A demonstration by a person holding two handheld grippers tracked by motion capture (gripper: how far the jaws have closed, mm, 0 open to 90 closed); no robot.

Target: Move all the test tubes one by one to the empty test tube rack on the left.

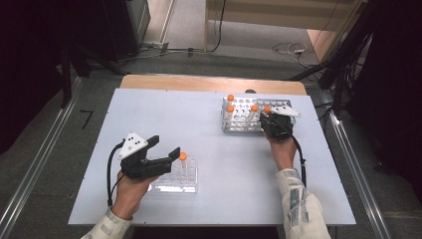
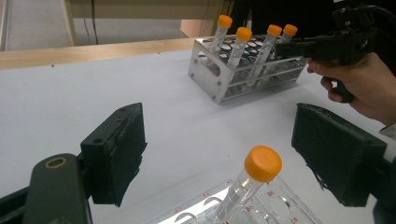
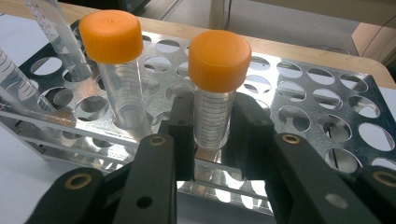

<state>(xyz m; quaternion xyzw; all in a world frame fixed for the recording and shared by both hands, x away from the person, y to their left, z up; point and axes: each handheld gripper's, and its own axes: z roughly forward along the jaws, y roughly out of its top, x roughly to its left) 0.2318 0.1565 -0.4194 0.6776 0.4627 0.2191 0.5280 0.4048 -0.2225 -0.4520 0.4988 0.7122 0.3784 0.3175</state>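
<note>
My right gripper [image 3: 212, 135] clamped an orange-capped tube [image 3: 215, 98] standing in the metal rack [image 3: 327, 93], my left gripper [image 2: 219, 154] held open around a tube [image 2: 250, 179] in the clear rack [image 1: 174, 183].

The shiny perforated metal rack [image 3: 299, 93] gleams; its clear plastic tube [image 3: 212, 116] wears a matt orange cap. The near transparent acrylic rack [image 1: 174, 181] looks glossy on the smooth pale counter [image 1: 214, 149]. The black fingers [image 2: 116, 154] look rough.

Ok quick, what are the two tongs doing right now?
Left tongs: open, holding nothing, around the orange-capped tube in the clear rack.
Right tongs: closed on a tube in the metal rack.
</note>
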